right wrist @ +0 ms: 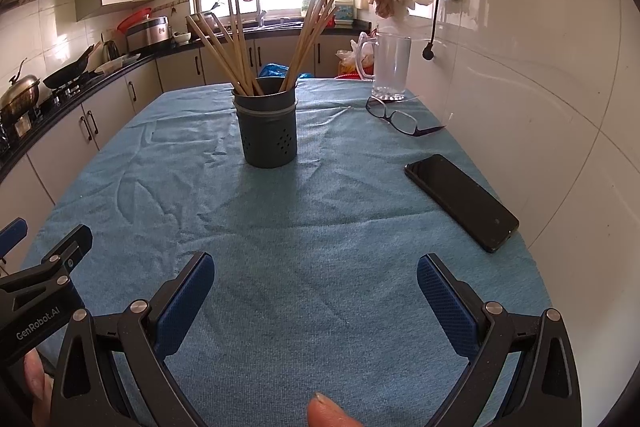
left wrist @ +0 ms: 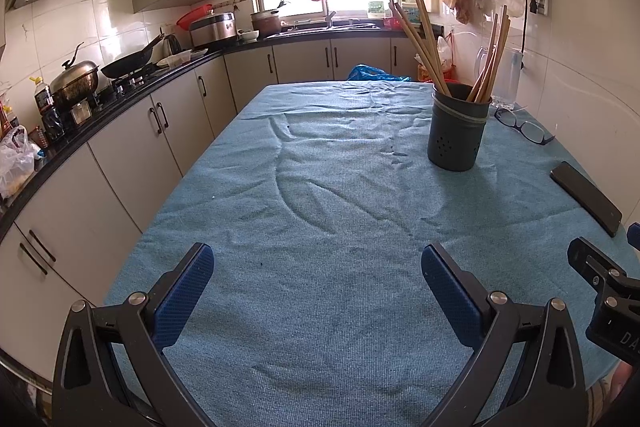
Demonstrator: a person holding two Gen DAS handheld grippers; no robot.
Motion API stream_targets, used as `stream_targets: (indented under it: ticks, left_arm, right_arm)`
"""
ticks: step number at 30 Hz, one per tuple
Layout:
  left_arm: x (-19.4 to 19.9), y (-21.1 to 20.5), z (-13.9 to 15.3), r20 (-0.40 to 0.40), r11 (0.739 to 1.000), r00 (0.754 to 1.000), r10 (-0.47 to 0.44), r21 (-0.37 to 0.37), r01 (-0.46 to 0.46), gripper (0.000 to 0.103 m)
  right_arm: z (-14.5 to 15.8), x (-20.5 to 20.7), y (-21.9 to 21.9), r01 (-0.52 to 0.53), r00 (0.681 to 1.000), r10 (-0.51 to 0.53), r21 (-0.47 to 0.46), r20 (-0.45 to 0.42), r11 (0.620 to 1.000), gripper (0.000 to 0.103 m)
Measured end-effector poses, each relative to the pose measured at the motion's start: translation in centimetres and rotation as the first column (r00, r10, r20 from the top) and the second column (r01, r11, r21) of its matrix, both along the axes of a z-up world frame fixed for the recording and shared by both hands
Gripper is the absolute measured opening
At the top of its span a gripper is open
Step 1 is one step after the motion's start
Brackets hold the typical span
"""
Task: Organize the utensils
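A dark grey perforated utensil holder [left wrist: 457, 127] [right wrist: 267, 122] stands upright on the blue tablecloth [left wrist: 320, 227] [right wrist: 320, 219]. Several wooden chopsticks [left wrist: 428, 45] [right wrist: 244, 47] stand in it, fanned to both sides. My left gripper [left wrist: 316, 259] is open and empty, low over the near part of the cloth, left of and well short of the holder. My right gripper [right wrist: 316, 267] is open and empty, straight in front of the holder and well short of it. Part of the right gripper shows at the right edge of the left wrist view [left wrist: 600, 279].
A black phone [right wrist: 460, 201] [left wrist: 586, 197] lies near the table's right edge. Dark-framed glasses [right wrist: 396, 117] [left wrist: 524, 126] and a clear glass mug [right wrist: 390, 67] [left wrist: 506, 79] sit at the far right by the tiled wall. Kitchen counter and cabinets [left wrist: 120, 131] run along the left.
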State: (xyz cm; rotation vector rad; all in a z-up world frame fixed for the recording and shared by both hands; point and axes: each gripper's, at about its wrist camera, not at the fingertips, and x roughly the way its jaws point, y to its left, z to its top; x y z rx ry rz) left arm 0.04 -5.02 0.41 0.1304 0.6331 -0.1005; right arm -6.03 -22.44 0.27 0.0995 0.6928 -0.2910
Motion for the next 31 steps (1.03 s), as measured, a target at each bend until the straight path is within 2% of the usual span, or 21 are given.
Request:
stream_targets:
  ticks: [16,21,27,31]
  left_arm:
    - [0.0,0.0,0.0,0.000,1.000,1.000,-0.001,-0.003,0.001,0.103]
    - [0.3,0.1,-0.3,-0.022,1.000,1.000,-0.009,-0.019,0.008,0.103]
    - [1.9,0.6,-0.7,-0.047,1.000,0.999,-0.006,-0.027,0.004,0.103]
    - [4.9,2.6,-1.3,-0.073,0.998,0.996,0.047,-0.027,-0.049,0.103]
  right_arm:
    - [-0.2,0.1,-0.1,-0.006,1.000,0.006,0.004,-0.008,1.000,0.103]
    - [-0.5,0.2,-0.1,-0.009,1.000,0.009,0.008,-0.013,1.000,0.103]
    - [-1.3,1.1,-0.6,-0.018,0.998,0.019,0.030,-0.053,0.999,0.103]
    - [-1.8,3.2,-2.7,-0.006,0.996,0.008,0.024,-0.089,1.000,0.103]
